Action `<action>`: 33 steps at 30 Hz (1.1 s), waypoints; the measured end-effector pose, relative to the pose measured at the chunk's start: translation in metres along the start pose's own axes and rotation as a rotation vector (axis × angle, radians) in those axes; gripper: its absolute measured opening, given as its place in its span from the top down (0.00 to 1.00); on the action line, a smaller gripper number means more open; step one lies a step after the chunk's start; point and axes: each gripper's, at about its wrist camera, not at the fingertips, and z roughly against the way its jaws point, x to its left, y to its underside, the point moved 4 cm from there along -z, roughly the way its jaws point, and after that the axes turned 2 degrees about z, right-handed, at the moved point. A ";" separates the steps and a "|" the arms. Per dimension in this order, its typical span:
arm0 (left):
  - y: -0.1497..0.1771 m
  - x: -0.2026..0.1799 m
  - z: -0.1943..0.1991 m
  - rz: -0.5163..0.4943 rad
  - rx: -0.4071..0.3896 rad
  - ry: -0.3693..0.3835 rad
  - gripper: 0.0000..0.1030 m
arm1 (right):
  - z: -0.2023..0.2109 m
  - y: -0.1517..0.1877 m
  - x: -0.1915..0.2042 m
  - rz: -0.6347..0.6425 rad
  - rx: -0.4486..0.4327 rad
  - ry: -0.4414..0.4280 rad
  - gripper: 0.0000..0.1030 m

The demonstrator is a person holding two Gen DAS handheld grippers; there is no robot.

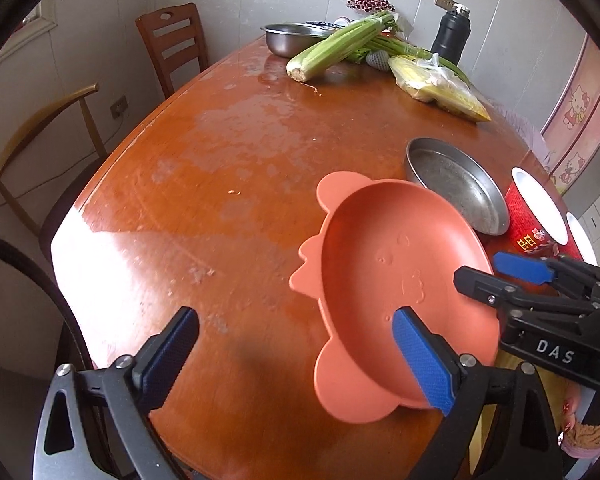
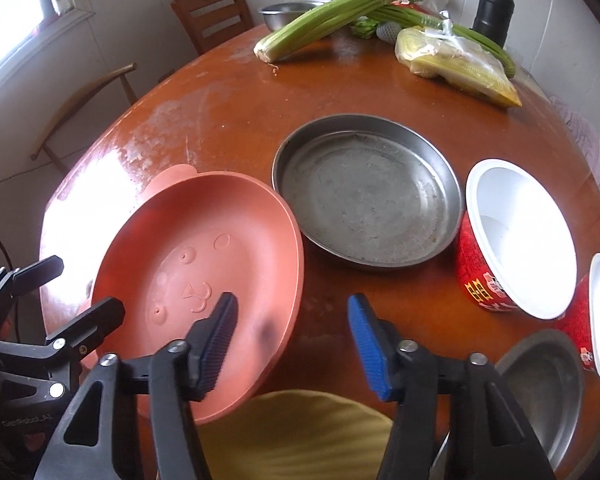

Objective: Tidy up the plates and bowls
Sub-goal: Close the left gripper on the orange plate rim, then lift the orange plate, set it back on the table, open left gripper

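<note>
An orange animal-shaped plate [image 2: 204, 264] lies at the near edge of the wooden table [image 1: 220, 152], partly over the edge. My right gripper [image 2: 292, 344] straddles the plate's right rim. Its left finger is over the plate's inside and its right finger is outside. The pads stand apart from the rim, so it is open. My left gripper [image 1: 300, 356] is open wide around the orange plate's [image 1: 400, 280] left rim, with one pad over the inside. A round steel pan [image 2: 364, 196] sits just behind the plate. Two red paper bowls [image 2: 516, 240] [image 2: 596, 312] stand to the right.
A steel bowl [image 2: 540, 384] sits at the near right edge. Celery [image 2: 328, 20], bagged corn [image 2: 456, 64], a black flask [image 2: 494, 8] and a steel basin [image 1: 292, 38] crowd the far end. Chairs [image 1: 172, 44] stand at the left. A yellow cushion [image 2: 300, 436] lies below the table edge.
</note>
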 end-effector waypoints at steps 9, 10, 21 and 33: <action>-0.007 -0.005 -0.015 0.000 0.055 0.074 0.63 | -0.009 -0.004 0.010 0.054 0.005 -0.024 0.66; -0.008 -0.005 -0.015 -0.001 0.050 0.078 0.64 | -0.008 -0.004 0.011 0.058 0.004 -0.024 0.67; -0.024 0.010 -0.007 0.004 0.009 0.050 0.66 | 0.000 -0.013 0.031 0.097 -0.012 -0.027 0.67; -0.066 0.047 -0.014 0.011 -0.027 -0.026 0.66 | -0.007 -0.049 0.062 0.075 -0.020 -0.081 0.66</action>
